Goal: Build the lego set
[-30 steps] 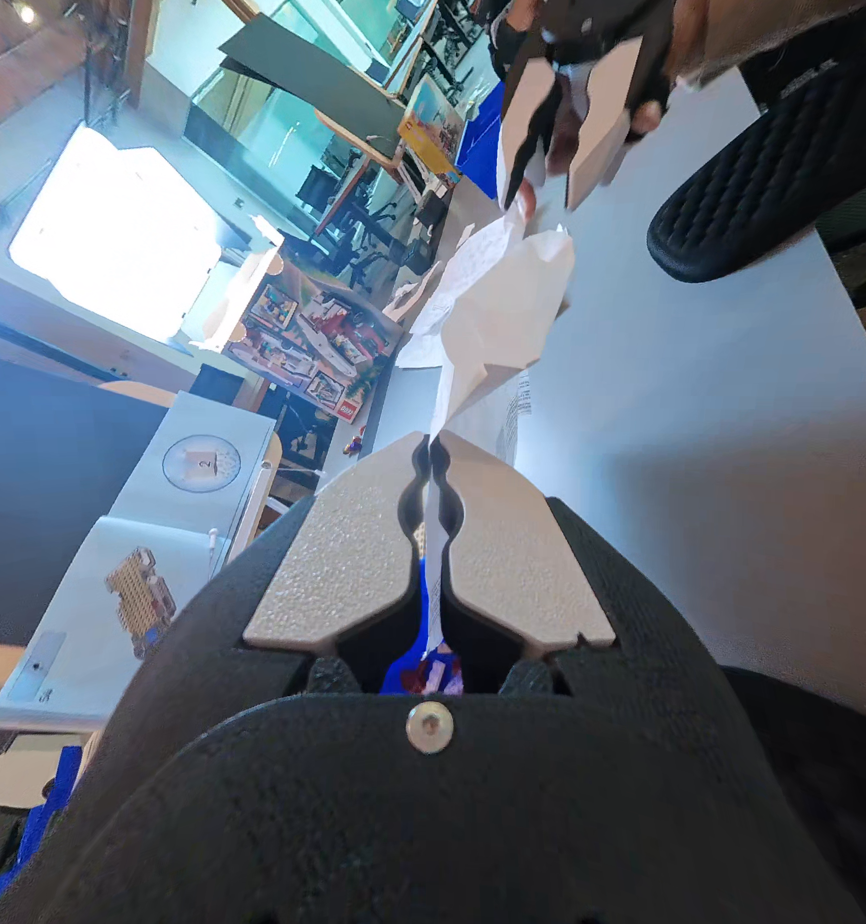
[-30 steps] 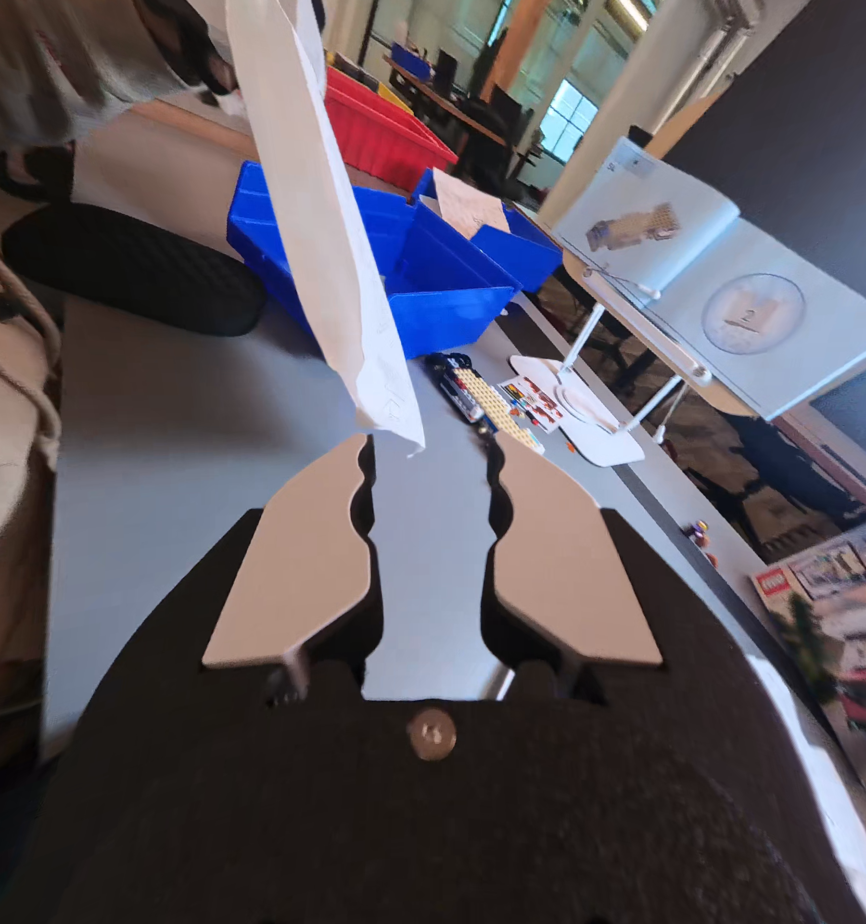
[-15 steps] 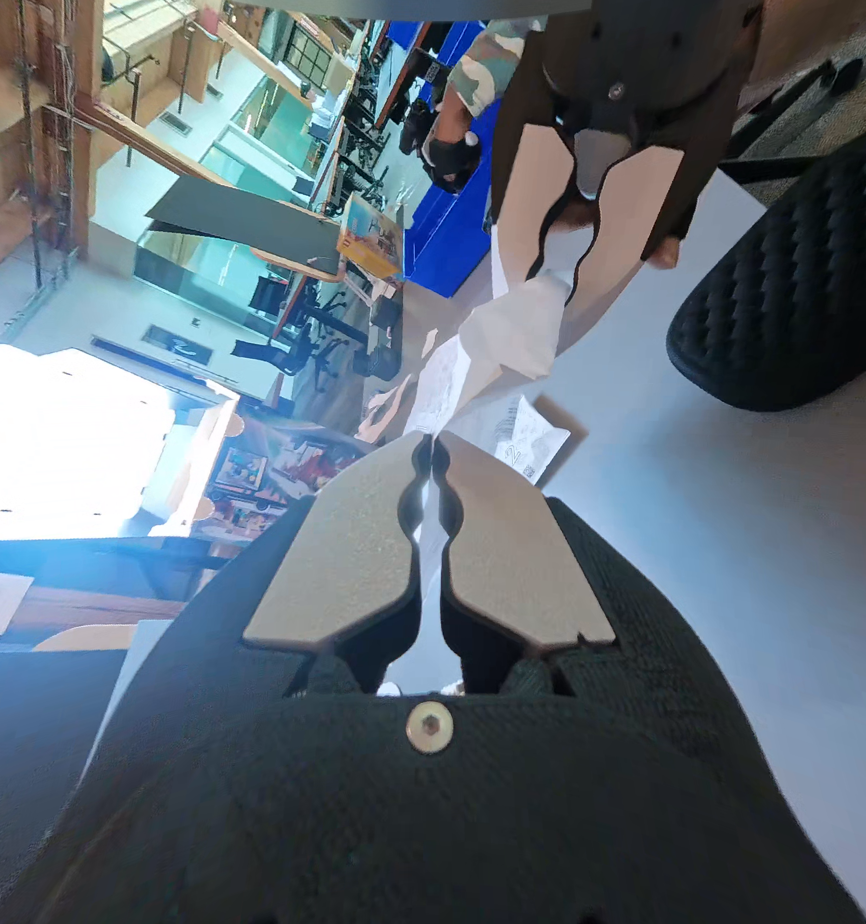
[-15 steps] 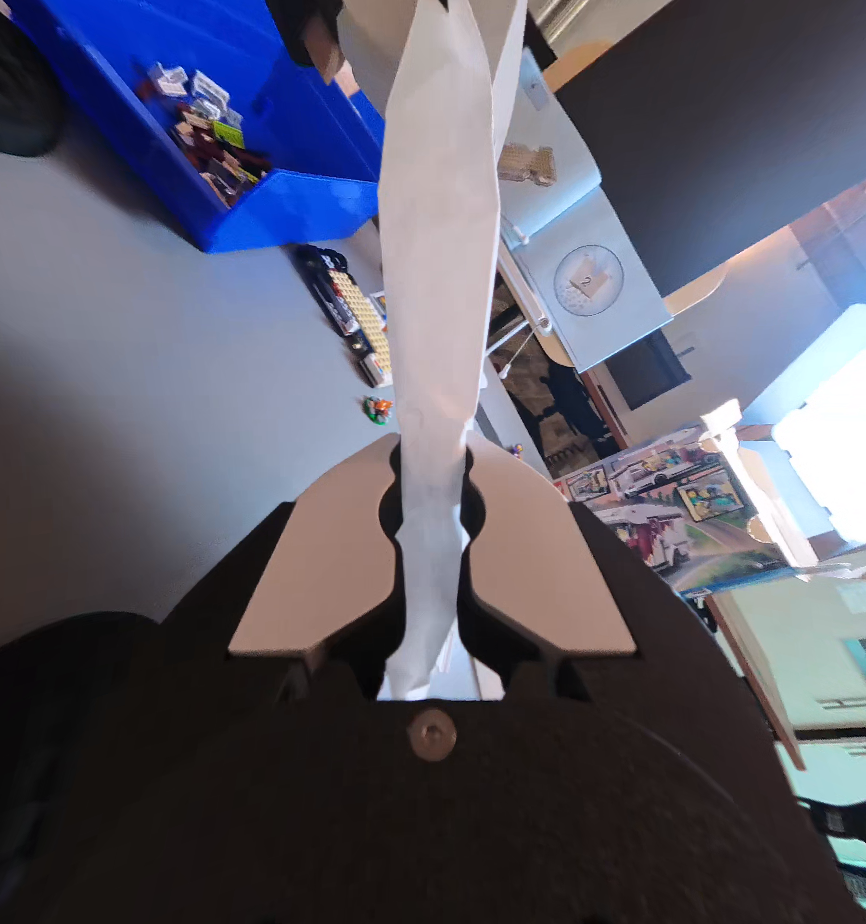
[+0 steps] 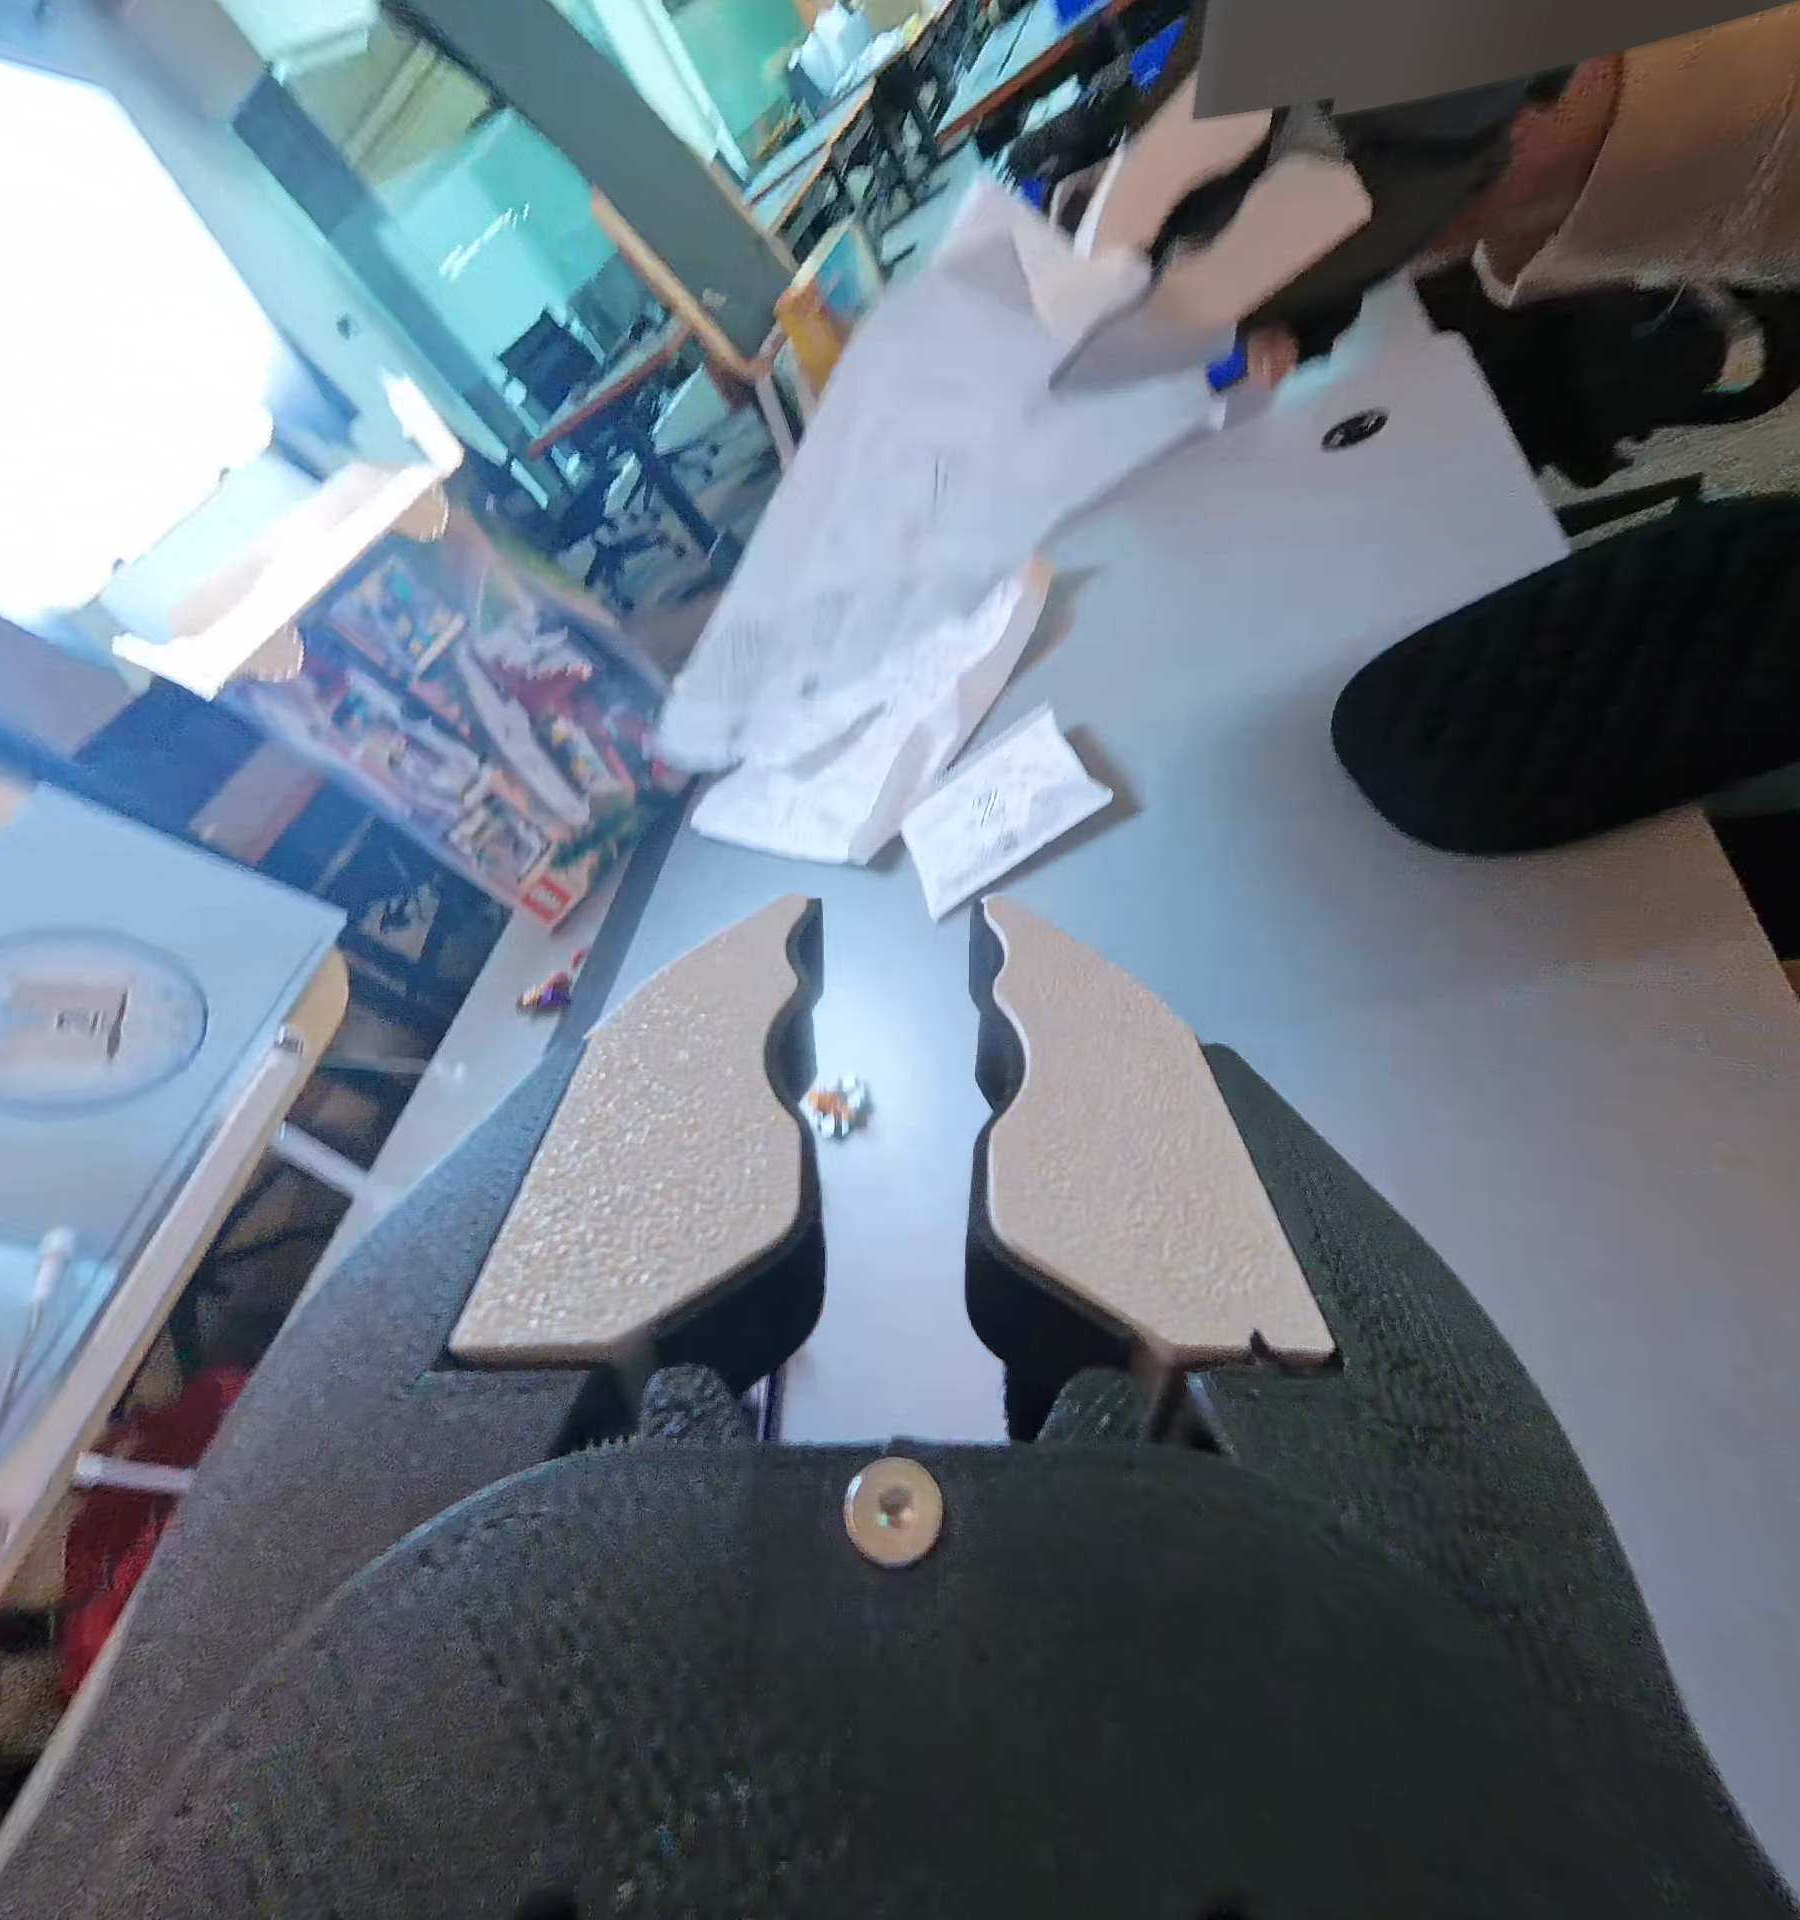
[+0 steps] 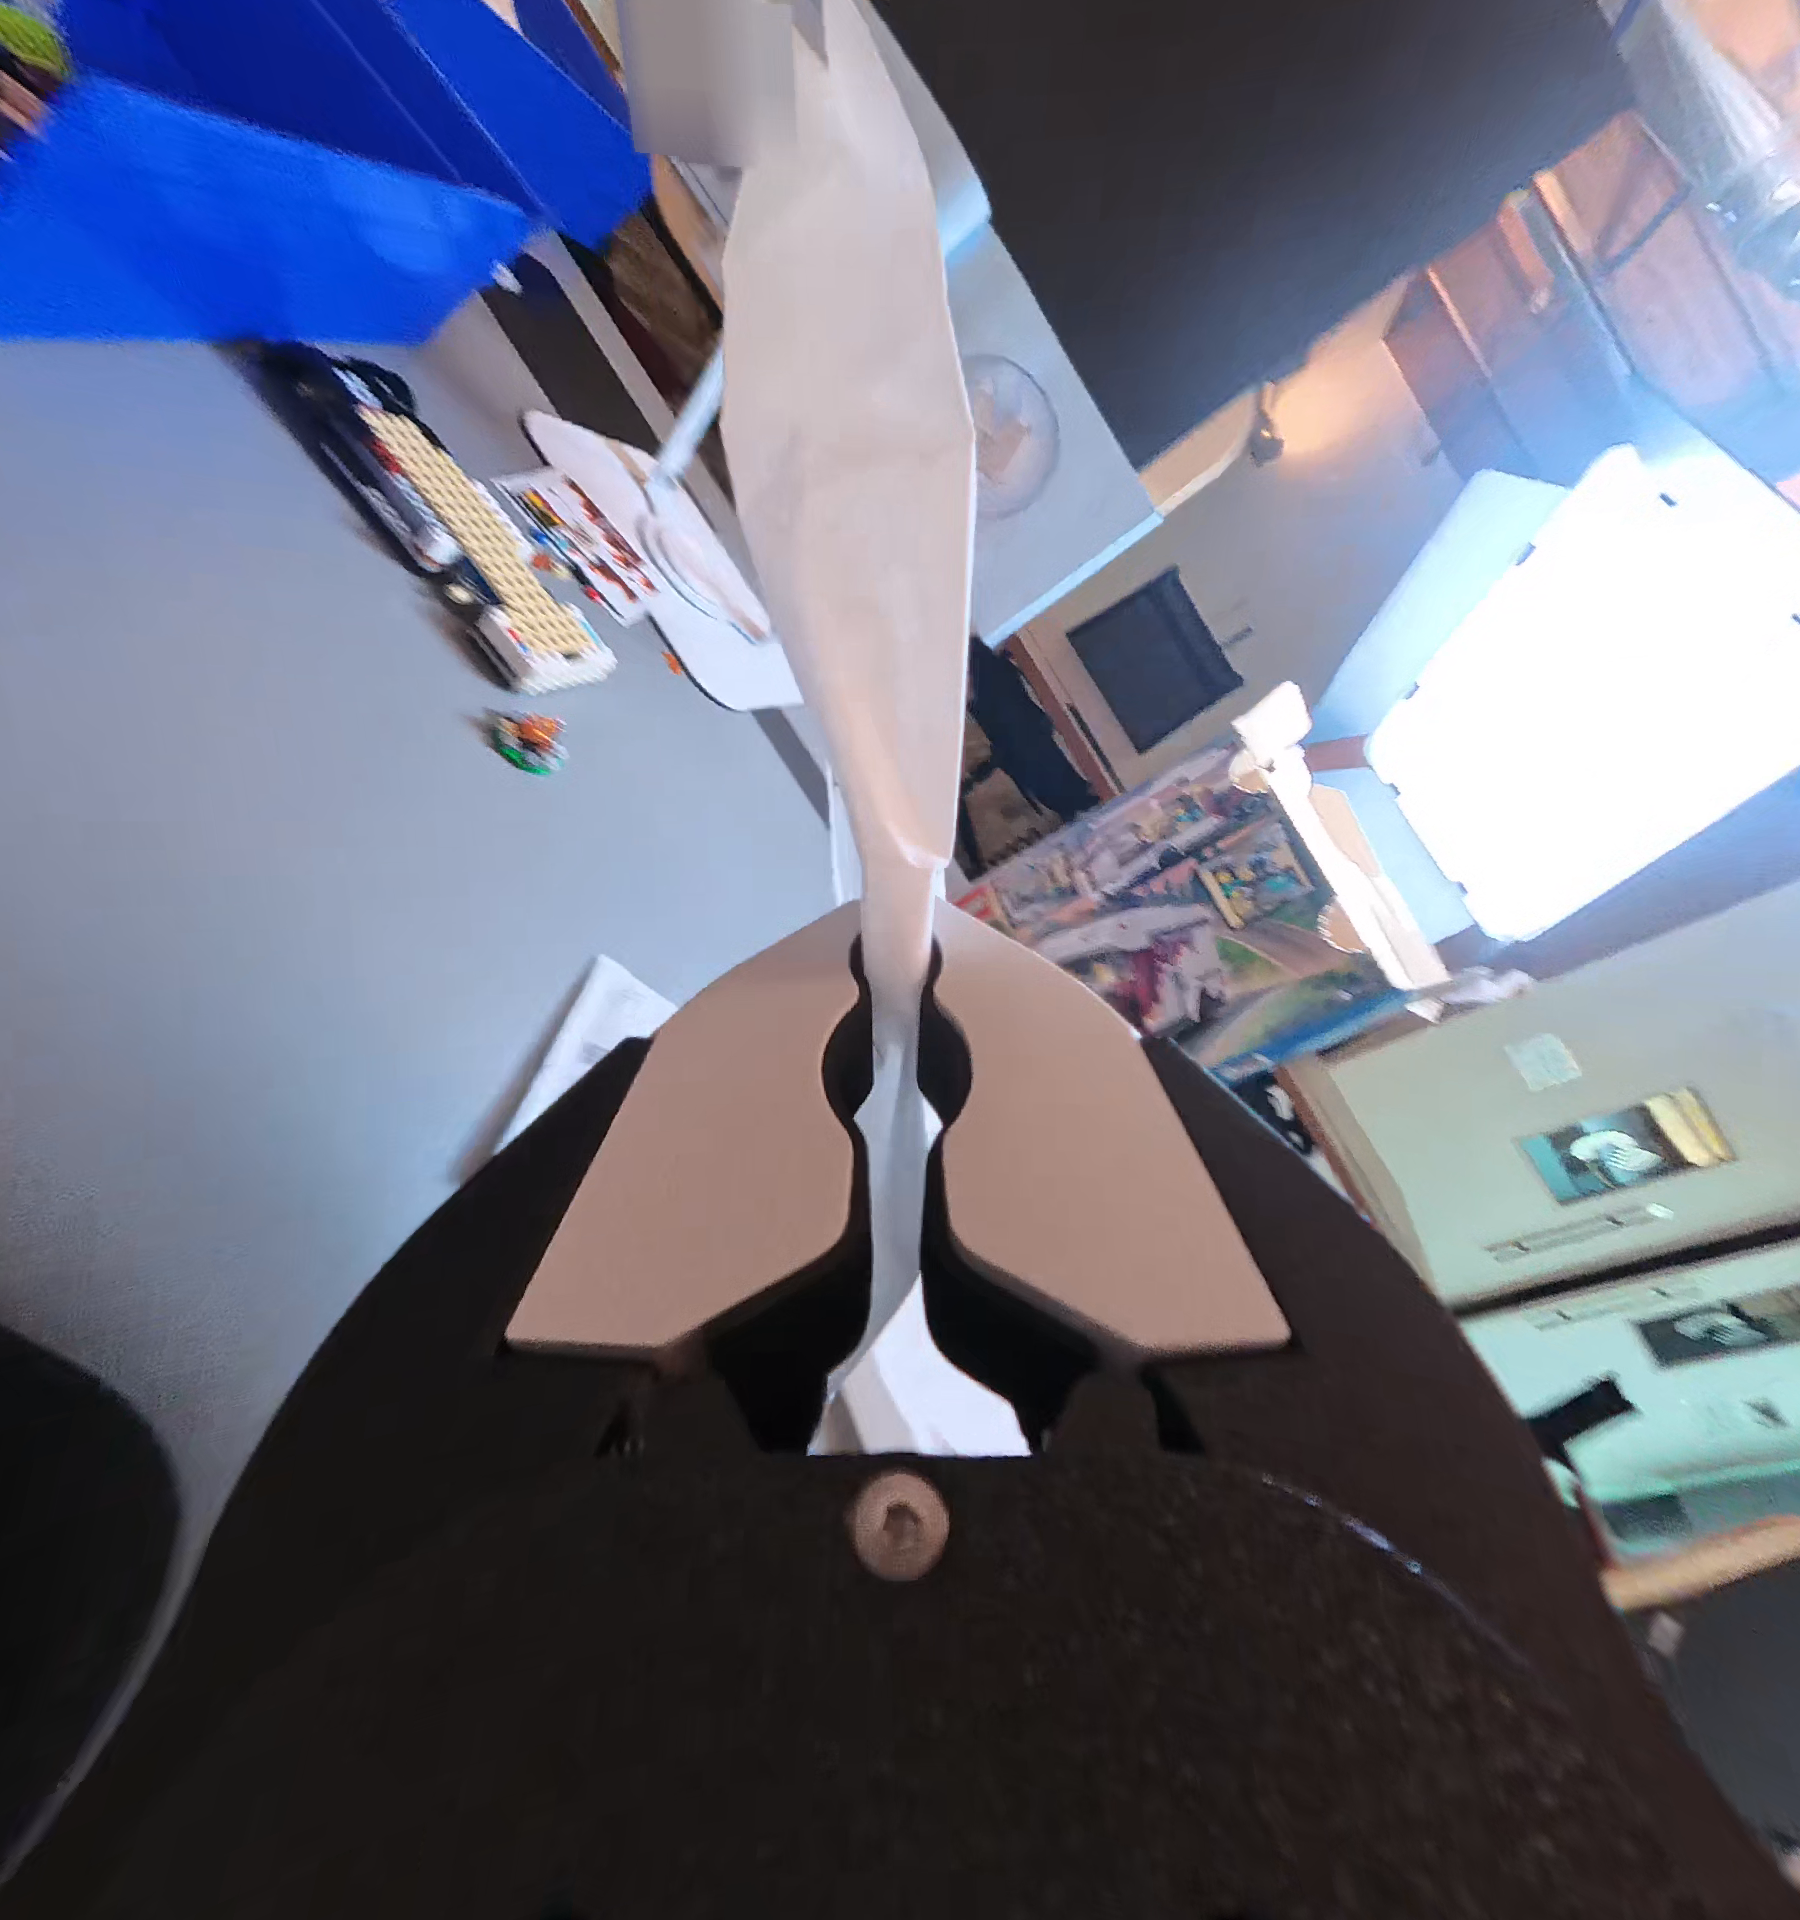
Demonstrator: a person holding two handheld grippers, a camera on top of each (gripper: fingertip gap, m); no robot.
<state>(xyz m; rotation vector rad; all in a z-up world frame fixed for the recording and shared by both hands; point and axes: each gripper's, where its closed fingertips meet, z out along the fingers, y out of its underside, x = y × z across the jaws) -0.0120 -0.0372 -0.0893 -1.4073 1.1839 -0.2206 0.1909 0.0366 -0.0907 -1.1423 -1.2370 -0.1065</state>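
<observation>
My left gripper [image 5: 896, 914] is open and empty, low over the grey table [image 5: 1291, 1143]. A small paper slip [image 5: 1000, 821] lies just beyond its fingertips, and a tiny brick cluster [image 5: 839, 1107] lies on the table between its fingers. My right gripper [image 6: 896, 940] is shut on a white paper bag [image 6: 854, 468], which rises from its pads. The left wrist view shows the right gripper [image 5: 1187, 270], blurred at the top right, with the crumpled white bag [image 5: 927, 499] trailing from it down to the table.
A black padded armrest [image 5: 1623, 675] overhangs the table's right edge. Blue bins [image 6: 200, 208], a brick-built vehicle [image 6: 460, 530] and a small brick cluster [image 6: 527, 740] are on the table. An open booklet on a stand [image 5: 75, 1039] and a colourful toy box [image 5: 480, 727] are at the left. My hands' fingertips stand some 20 cm from each other.
My left gripper was shut on the paper bag and has opened, letting it go. My right gripper has closed on the bag's other end and now holds it alone.
</observation>
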